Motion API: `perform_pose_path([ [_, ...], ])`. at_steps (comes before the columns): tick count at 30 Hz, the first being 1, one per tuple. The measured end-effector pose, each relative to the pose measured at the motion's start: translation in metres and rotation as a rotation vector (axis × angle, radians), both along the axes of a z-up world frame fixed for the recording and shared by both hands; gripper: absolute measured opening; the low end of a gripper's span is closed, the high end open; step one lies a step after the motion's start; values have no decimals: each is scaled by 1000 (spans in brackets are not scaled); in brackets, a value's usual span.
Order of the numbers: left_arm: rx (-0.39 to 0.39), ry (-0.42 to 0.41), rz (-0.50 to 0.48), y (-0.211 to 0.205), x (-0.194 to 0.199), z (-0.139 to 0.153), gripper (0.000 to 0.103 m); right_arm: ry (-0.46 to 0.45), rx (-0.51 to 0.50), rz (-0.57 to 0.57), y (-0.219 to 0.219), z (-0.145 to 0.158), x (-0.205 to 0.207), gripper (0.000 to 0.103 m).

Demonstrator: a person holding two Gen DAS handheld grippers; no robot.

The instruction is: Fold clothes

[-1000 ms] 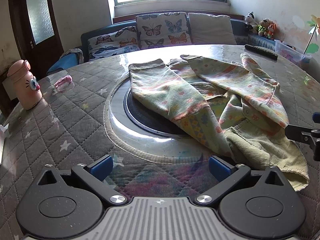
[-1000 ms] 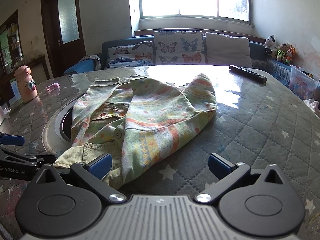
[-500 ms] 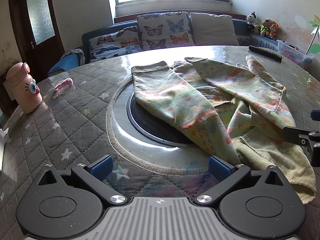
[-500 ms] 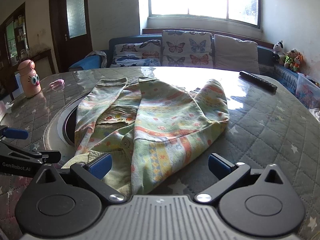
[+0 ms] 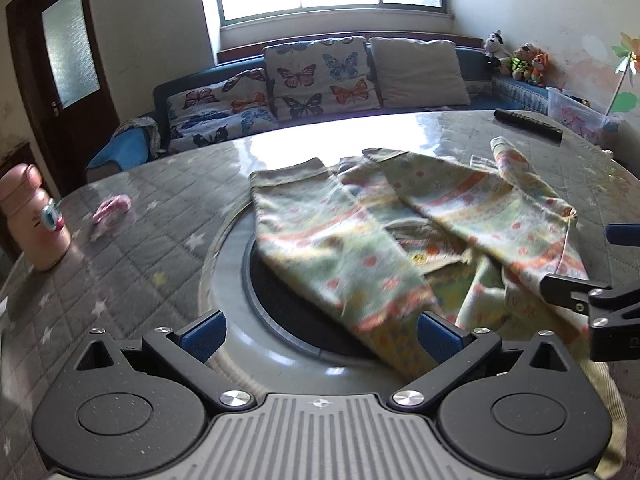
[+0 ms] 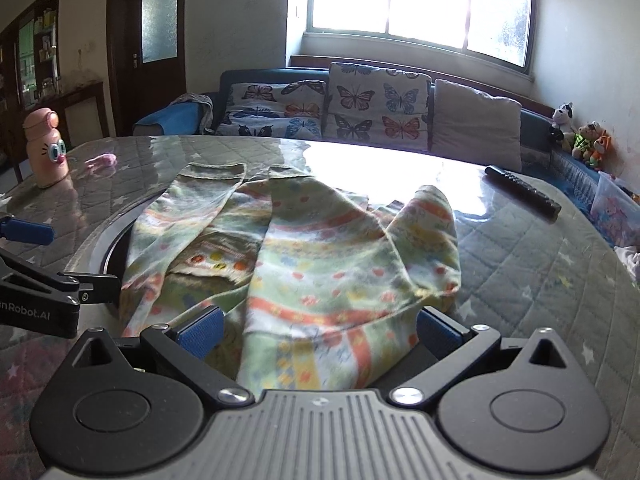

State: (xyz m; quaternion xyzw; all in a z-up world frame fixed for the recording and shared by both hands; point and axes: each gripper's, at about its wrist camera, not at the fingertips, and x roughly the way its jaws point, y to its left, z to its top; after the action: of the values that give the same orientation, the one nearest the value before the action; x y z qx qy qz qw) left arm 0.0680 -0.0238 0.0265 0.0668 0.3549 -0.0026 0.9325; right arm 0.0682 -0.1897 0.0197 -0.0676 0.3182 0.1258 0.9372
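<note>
On the quilted table (image 6: 520,264), my right claw (image 6: 320,330) stands spread around the garment's (image 6: 320,264) near edge. My left claw (image 5: 318,334) gapes, grasping nothing.

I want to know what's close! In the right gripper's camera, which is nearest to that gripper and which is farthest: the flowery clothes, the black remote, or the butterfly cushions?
1. Flowery clothes: nearest, lying right between the open jaws of the right gripper.
2. Black remote: farther, on the table's far right.
3. Butterfly cushions: farthest, on the sofa beyond the table.
</note>
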Motion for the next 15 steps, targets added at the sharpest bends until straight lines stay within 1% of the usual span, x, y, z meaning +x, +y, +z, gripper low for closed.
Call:
perform_pose_path([
  [7,43,2,-15,-18,42,1,103,-15,-49,18,6,1,16,103],
  [11,80,23,-5,-24,67,-8,103,-6,-61,21,7,-3,24,103],
  [15,121,42,24,-21,78,-19,103,-1,-78,37,11,-5,31,103],
])
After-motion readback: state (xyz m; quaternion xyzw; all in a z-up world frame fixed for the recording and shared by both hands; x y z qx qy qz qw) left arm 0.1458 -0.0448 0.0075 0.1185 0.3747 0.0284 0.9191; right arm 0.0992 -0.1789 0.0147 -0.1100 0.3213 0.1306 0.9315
